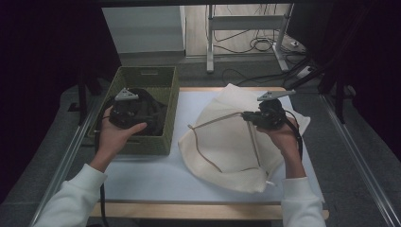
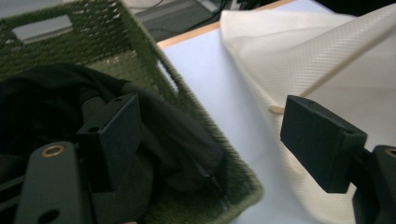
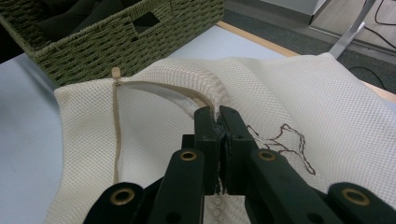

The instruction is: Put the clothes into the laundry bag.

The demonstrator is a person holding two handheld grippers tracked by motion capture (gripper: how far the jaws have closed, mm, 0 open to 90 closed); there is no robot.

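A cream mesh laundry bag (image 1: 236, 142) lies on the white table, its tan zipper edge (image 1: 215, 120) lifted off the top. My right gripper (image 1: 247, 116) is shut on that zipper edge and holds it up; in the right gripper view the jaws pinch the mesh (image 3: 218, 112) beside the zipper (image 3: 116, 121). A green woven basket (image 1: 170, 101) at the left holds dark clothes (image 1: 153, 113). My left gripper (image 1: 124, 109) hovers open over the basket's clothes; in the left gripper view its wide-apart jaws hold nothing, one finger (image 2: 112, 135) over the dark clothes (image 2: 42, 98).
The white table top (image 1: 156, 175) has free room in front of the basket and bag. Grey floor, metal rails (image 1: 71, 151) and cables (image 1: 255, 45) surround the table. A metal stand (image 1: 210, 42) is behind it.
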